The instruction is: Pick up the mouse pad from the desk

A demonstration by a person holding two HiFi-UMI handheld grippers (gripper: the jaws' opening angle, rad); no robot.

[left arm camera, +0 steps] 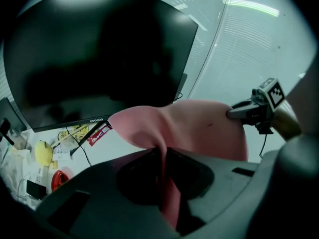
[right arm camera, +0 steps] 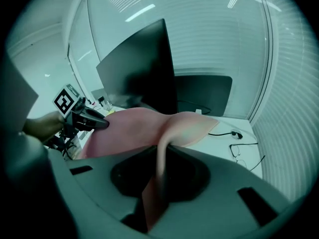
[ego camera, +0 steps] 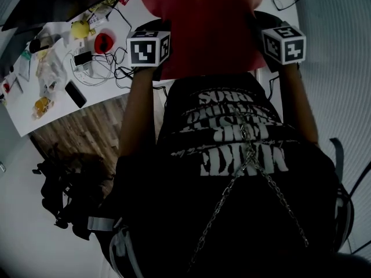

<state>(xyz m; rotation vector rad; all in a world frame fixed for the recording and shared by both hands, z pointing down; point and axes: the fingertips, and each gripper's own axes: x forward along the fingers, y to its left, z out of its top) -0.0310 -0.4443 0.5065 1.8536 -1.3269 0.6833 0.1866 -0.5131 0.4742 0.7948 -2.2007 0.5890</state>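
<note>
There are a monitor (left arm camera: 99,54), eyeglasses (right arm camera: 240,157), a phone (ego camera: 75,94) and cables (ego camera: 110,68)

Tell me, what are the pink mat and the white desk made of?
The mouse pad looks like soft, matte foam or rubber, perhaps cloth-faced: it bends and sags between the left gripper and right gripper pinching it. The desk looks hard, smooth and white, probably laminate.

Monitor (left arm camera: 99,59) lower bezel: brand reads "coocaa", seemingly; white print on person's black shirt (ego camera: 240,149) is upside down, unreadable
</note>
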